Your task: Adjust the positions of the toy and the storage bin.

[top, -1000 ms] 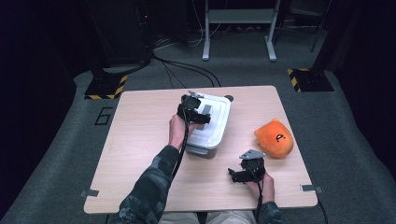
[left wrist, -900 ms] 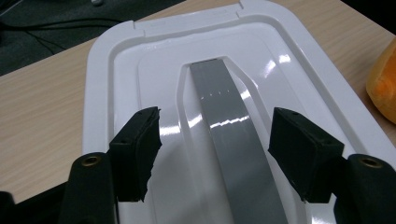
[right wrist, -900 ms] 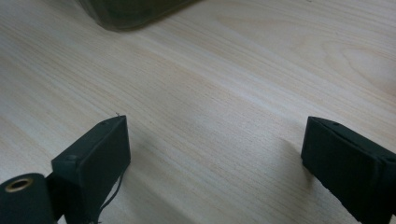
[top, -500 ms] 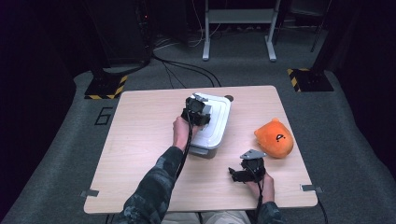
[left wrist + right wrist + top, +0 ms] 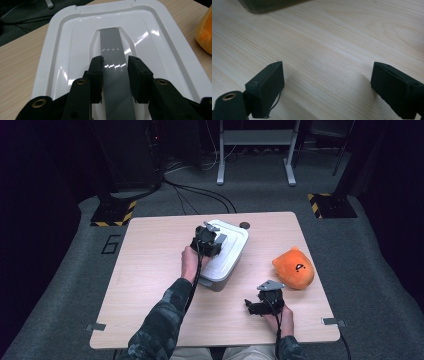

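Your left gripper [image 5: 115, 72] is clamped across the grey handle [image 5: 112, 45], whose long axis runs straight away between the jaws, on the white lid [image 5: 62, 50] mid-table, while your right gripper [image 5: 327, 87] rests wide apart on the table [image 5: 337, 37].

Orange plush toy [image 5: 205, 32] cropped rightward

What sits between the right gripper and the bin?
Nothing: in the high view, bare table separates the right gripper from the bin.
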`<control>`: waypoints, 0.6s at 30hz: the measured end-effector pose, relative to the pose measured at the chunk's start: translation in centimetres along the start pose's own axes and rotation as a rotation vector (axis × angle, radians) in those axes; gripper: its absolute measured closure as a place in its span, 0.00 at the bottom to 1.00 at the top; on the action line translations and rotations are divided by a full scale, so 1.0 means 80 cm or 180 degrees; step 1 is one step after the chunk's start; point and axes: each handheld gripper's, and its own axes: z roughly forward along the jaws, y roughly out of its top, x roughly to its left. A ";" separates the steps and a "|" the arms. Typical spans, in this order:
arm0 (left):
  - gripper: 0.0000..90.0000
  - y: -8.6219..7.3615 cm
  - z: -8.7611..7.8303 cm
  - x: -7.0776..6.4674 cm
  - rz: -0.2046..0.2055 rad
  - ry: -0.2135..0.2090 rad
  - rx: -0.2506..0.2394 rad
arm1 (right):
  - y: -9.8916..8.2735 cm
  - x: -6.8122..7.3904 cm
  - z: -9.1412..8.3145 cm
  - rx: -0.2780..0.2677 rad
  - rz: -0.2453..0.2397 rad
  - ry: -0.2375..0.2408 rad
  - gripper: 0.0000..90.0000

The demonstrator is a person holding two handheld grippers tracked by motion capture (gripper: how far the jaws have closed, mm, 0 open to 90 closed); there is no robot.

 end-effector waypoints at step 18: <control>0.74 -0.012 -0.014 0.001 0.0106 -0.0237 0.0025 | 0.000 -0.001 0.000 -0.0001 -0.0007 -0.0009 0.13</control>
